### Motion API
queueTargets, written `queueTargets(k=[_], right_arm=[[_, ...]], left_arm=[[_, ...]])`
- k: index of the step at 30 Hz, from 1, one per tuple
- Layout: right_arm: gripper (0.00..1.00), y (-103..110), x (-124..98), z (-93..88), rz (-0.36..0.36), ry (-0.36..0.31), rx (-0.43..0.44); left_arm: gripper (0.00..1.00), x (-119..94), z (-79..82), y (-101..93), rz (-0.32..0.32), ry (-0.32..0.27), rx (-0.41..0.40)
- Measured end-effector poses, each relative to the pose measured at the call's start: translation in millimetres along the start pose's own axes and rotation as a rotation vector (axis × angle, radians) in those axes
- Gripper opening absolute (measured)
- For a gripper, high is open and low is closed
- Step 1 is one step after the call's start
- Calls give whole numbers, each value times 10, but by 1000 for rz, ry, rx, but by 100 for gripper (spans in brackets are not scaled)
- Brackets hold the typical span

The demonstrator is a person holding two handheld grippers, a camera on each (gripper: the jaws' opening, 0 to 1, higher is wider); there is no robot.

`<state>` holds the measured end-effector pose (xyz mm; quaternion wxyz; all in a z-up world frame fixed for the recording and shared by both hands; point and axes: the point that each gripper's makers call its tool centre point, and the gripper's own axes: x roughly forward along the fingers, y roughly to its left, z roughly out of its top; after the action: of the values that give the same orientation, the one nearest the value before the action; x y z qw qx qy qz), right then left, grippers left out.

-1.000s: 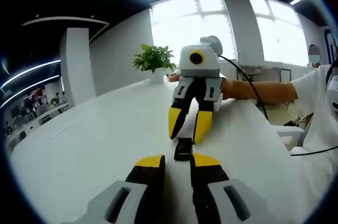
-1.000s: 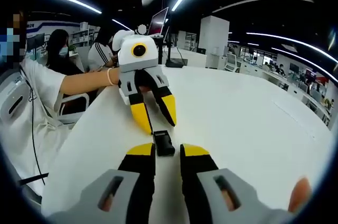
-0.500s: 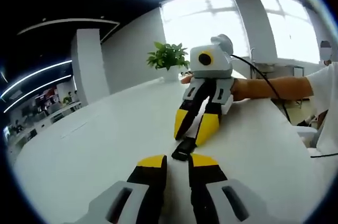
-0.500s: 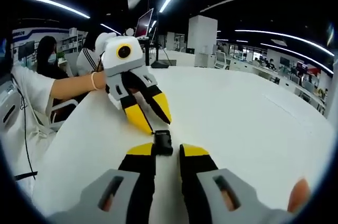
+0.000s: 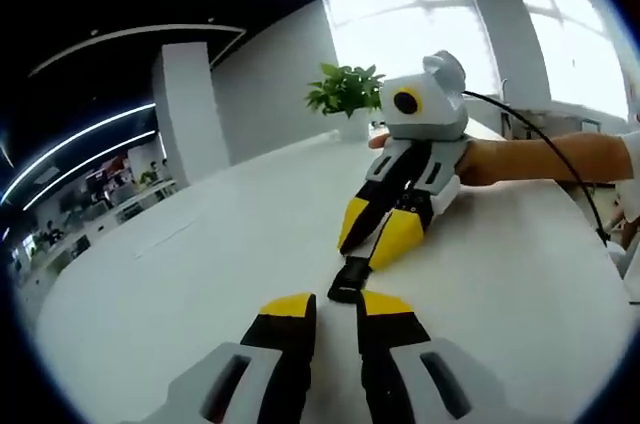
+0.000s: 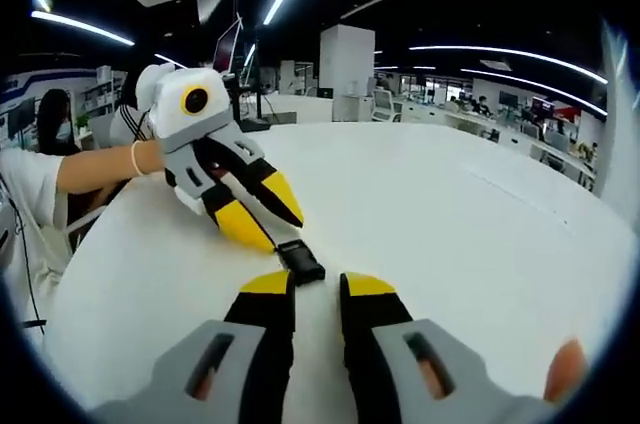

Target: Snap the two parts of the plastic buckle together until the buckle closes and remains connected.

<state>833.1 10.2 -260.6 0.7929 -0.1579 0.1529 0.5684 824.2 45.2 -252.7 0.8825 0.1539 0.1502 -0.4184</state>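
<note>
A small black plastic buckle (image 5: 349,279) sits between the two grippers, just over the white table (image 5: 200,274), and looks like one joined piece. My left gripper (image 5: 338,304) rises from the bottom of the left gripper view, its yellow tips nearly closed on the buckle's near end. My right gripper (image 5: 374,234) comes in from the upper right and pinches the far end. In the right gripper view the buckle (image 6: 300,261) lies just ahead of my right gripper (image 6: 317,284). There the left gripper (image 6: 268,214) slants in from the upper left and meets the buckle's far end.
A person's bare forearm (image 5: 545,156) holds the right gripper, with a black cable running along it. A potted plant (image 5: 348,96) stands at the table's far edge. Another forearm (image 6: 95,164) with a wristband shows at the left, with seated people and monitors behind it.
Both hands have tilted, so each view has rolled and the opposite gripper now leans more steeply. The buckle stays pinched between the two sets of tips.
</note>
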Motion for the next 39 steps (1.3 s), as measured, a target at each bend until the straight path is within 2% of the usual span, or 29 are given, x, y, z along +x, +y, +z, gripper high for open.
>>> queueTargets(k=[5,13,18,22,26,33,36,39], right_arm=[[17,-18,12,-2,-20,-1,8],[17,15,26,29,-31,-26,29],[19,163,17,68,-18,7,-51],[24,288,-18,139,-14,21,-79],[30,330,-95,313,-42,-26,-79],[43,428,-240,464,-84,-40,-103],[49,434,-337,636,-93,-68,-105],[60,460,-397,698,-102,-81,-107]], left_arm=[[15,22,9,95,46,12,0],[15,2,-12,145,64,-1,-40],[16,-113,-47,139,88,5,-9],[19,-210,14,113,82,-38,-55],[21,-290,72,69,82,-66,-85],[23,-440,241,-14,78,-127,-126],[24,-523,333,-76,61,-172,-152],[32,-622,405,-145,48,-206,-156]])
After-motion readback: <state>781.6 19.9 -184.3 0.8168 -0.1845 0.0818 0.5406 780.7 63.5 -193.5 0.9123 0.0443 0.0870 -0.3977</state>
